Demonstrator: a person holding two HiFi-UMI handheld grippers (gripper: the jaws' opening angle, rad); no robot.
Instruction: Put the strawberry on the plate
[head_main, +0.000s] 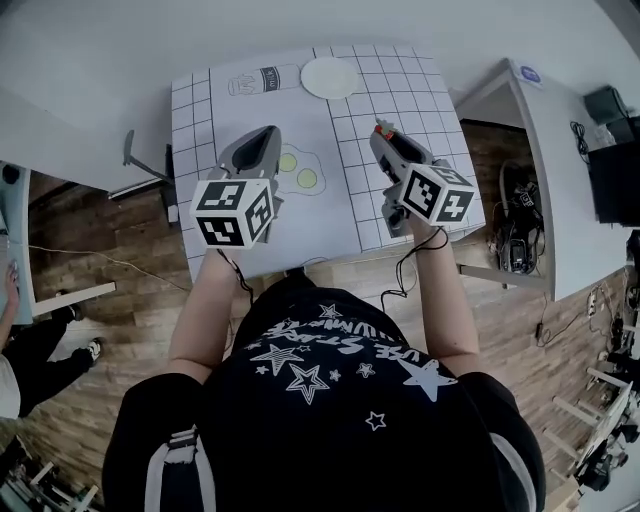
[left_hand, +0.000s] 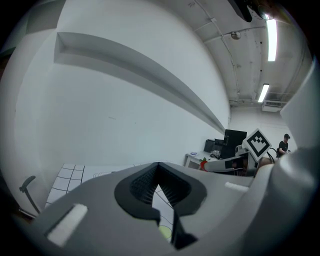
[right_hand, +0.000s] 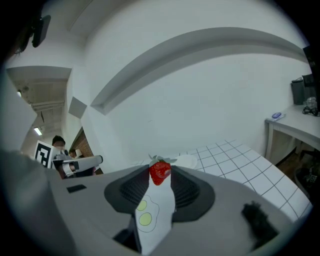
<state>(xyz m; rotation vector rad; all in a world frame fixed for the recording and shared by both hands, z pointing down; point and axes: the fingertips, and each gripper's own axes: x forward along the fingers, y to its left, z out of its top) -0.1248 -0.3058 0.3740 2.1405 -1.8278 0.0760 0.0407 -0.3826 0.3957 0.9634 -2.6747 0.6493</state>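
1. While you hold one claw in each hand above the white bench (head_main: 400, 95), check the right claw (right_hand: 160, 175) first. In the right gripper view its jaws are clamped on the strawberry (right_hand: 160, 172), with one ribbed pad on each side of the red fruit. The green leaves are on the far side.
2. Locate the strawberry in the head view. It sits at the tip of the right claw, above the gridded right part of the bench and clear of the surface.
3. Locate the plate (head_main: 329, 77). It is white and round, and it lies at the far edge of the bench near the middle. It is beyond the strawberry and to its left, apart from it. In the right gripper view, part of its rim shows just behind the fruit.
4. Check the left claw (left_hand: 158, 171). In the left gripper view its two ribbed pads meet at the tips, and nothing is between them.
5. Note the fried-egg figure (head_main: 297, 170), with two yellow-green discs, on the plain middle strip of the bench. It lies between the two claws, and the left claw hangs just to its left.
6. Note the bottle shape (head_main: 262, 80) lying flat just left of the plate. You cannot tell whether it is printed or real.
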